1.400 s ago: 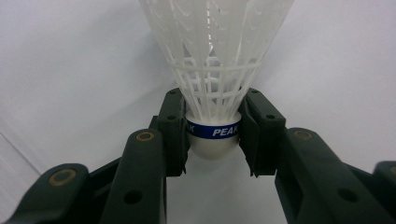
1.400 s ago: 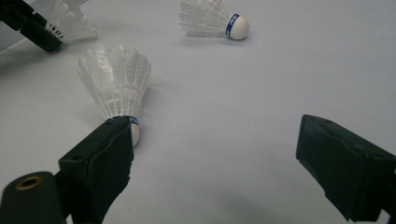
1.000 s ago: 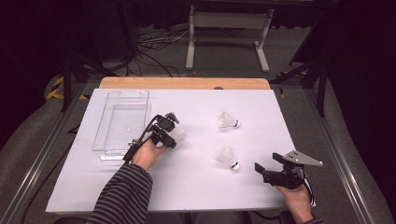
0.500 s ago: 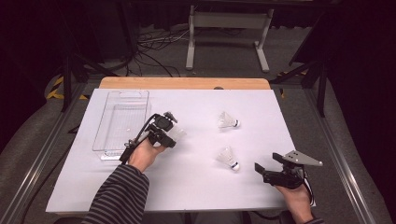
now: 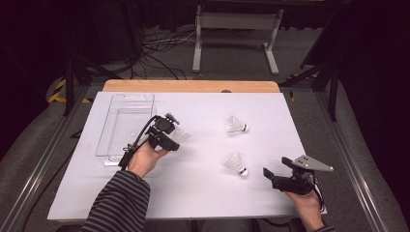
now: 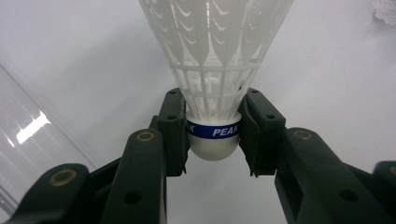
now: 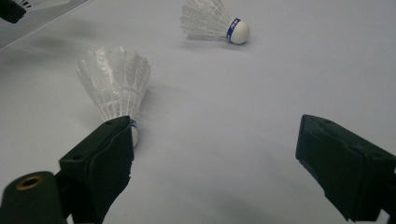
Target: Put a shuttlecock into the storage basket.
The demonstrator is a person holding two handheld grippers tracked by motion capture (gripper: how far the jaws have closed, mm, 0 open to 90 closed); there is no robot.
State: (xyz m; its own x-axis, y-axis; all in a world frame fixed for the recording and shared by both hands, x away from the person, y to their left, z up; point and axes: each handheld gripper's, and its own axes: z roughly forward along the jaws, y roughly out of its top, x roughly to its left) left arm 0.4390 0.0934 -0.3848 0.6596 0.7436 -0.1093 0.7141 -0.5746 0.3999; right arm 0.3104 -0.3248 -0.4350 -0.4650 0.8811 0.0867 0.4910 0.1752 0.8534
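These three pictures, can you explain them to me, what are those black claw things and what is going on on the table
A person sits at a white table and holds a hand tool in each hand, a gripper with two black jaws. The high view looks down from above. The other two pictures come from small cameras riding on each gripper. The left gripper is clamped on the cork of a shuttlecock, beside a clear tray. The right gripper rests open near the table's edge. Two more shuttlecocks lie on the table, a near one and a far one.
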